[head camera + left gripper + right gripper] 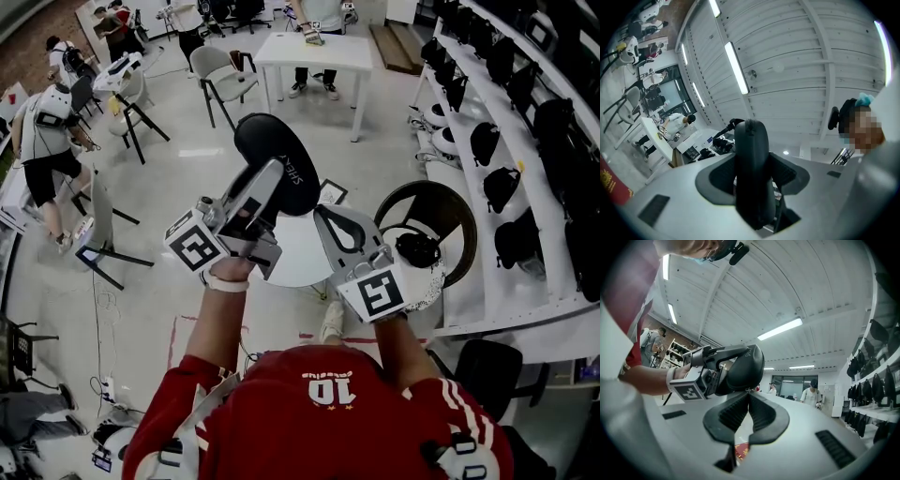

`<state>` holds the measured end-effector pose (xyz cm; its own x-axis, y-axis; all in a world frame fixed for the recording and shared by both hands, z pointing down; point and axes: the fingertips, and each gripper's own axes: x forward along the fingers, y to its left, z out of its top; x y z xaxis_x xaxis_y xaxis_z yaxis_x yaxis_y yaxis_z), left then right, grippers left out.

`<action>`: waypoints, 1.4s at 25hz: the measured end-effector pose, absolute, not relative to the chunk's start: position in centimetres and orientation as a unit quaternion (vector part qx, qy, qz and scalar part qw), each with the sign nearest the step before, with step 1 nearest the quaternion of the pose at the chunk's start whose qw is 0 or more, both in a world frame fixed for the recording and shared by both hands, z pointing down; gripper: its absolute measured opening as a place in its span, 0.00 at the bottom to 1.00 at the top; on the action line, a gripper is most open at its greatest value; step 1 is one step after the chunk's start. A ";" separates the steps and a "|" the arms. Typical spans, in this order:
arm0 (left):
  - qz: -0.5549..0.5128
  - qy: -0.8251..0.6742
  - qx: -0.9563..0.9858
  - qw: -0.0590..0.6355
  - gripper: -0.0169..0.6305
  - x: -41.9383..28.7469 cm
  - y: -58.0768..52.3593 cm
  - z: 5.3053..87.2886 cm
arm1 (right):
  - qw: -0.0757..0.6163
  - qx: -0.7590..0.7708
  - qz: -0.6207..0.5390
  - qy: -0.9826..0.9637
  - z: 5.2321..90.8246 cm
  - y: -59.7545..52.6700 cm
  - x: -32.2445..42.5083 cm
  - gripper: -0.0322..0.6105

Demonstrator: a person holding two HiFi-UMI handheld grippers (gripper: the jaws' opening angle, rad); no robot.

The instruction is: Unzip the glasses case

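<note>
A black oval glasses case [277, 161] is held up in the air in front of the person. My left gripper [255, 204] is shut on it, its pads [721, 177] pressing the two broad sides, with the case [751, 168] standing edge-on between them. In the right gripper view the case [743, 367] hangs just above my right gripper [749, 393]. That gripper's jaws are shut tip to tip at the case's lower rim, on a small zipper pull there. In the head view my right gripper [323, 212] touches the case from the right.
A round white table [302, 261] lies below the grippers, with a dark round chair [433, 214] to its right. Shelves with black bags [525, 141] run along the right wall. A white table [314, 52], chairs and several people are further back and left.
</note>
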<state>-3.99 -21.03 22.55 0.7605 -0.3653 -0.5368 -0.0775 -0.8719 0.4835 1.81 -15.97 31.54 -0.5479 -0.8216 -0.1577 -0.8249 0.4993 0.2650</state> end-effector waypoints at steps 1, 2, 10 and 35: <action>-0.321 -0.121 0.913 0.221 0.36 -3.9 -21.0 22.6 | 0.001 -0.474 0.158 0.866 31.7 -16.0 1.8 0.08; -0.316 -0.120 0.915 0.221 0.36 -3.9 -21.0 22.8 | -0.004 -0.472 0.161 0.867 31.8 -16.0 1.8 0.08; -0.294 -0.120 0.916 0.244 0.36 -4.0 -21.4 24.3 | -0.055 -0.469 0.182 0.863 33.2 -15.9 1.7 0.08; -0.181 -0.063 0.949 0.252 0.36 -3.2 -19.6 29.1 | -0.127 -0.477 0.225 0.840 34.2 -16.5 2.1 0.08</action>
